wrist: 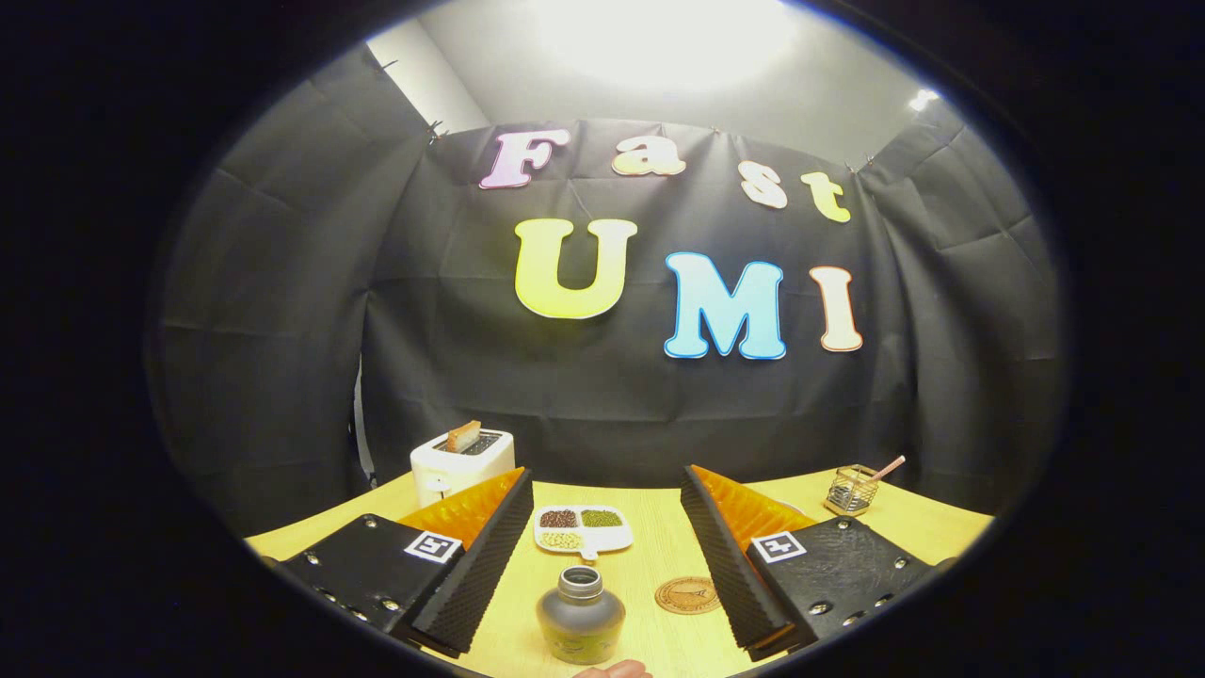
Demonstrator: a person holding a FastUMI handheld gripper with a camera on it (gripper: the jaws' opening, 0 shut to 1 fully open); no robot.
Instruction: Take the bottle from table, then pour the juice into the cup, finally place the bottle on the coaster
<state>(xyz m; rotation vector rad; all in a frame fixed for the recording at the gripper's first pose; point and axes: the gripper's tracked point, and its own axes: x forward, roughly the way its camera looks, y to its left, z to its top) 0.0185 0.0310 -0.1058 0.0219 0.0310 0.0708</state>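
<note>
Surface: pale wood-grain table (pixel 650 527), lit from a bright ceiling light, ringed by creased black cloth walls
Gripper: gripper (pixel 598 565) with fingers spread wide, ridged pads facing inward, pressing on nothing
Bottle: squat, rounded bottle (pixel 581 617) with a short open neck, upright on the table between the fingers, touching neither
Coaster: thin round cork-like coaster (pixel 687 595), flat just right of the bottle, close to the right finger
Dish: white divided dish (pixel 584 530) holding dark, green and pale beans, just beyond the bottle
Toaster: white toaster (pixel 462 461) with a slice sticking up, at the far left edge
Basket: small wire basket (pixel 850 490) with a pink stick, far right
Open room: bare tabletop around the bottle on both sides
</note>
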